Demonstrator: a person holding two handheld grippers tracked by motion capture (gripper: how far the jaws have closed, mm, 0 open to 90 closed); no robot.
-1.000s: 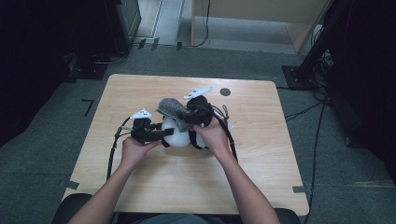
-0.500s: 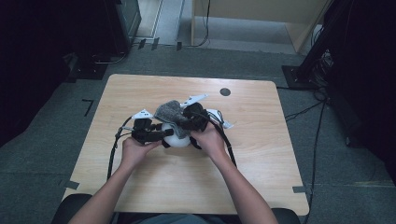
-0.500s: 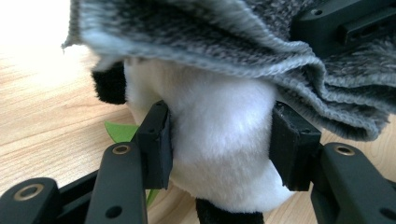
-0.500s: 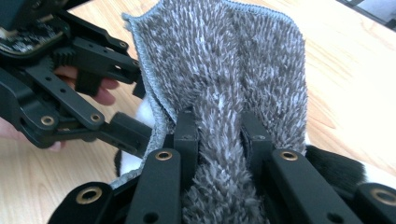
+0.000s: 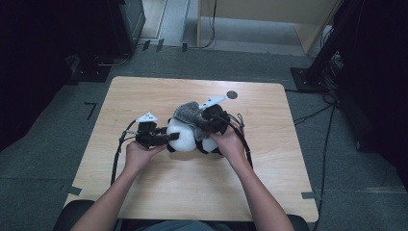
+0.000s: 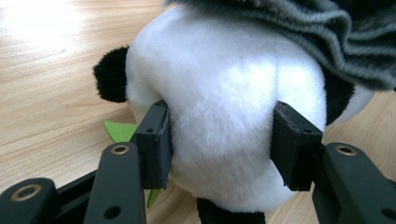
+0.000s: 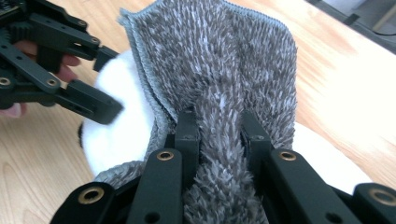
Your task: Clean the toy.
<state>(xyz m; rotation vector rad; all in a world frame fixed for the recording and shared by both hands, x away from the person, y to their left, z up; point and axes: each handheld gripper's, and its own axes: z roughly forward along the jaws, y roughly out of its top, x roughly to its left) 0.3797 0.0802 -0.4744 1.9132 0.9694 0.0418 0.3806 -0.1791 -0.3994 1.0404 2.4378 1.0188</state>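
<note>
Plush panda (image 5: 185, 137) lying at mid-counter (image 5: 144, 96), left gripper (image 6: 219, 140) with fingers (image 6: 156, 140) pressed into its white body, right gripper (image 7: 219, 135) pinching a fold of grey shaggy cloth (image 7: 224, 60) draped over the panda, small green piece (image 6: 119, 130), perhaps a felt leaf, beneath the toy.

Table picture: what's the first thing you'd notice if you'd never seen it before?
A white and black panda plush sits mid-table with a shaggy grey cloth draped over it. The left gripper squeezes the panda's white body, and the right gripper pinches a fold of the cloth on top.
</note>
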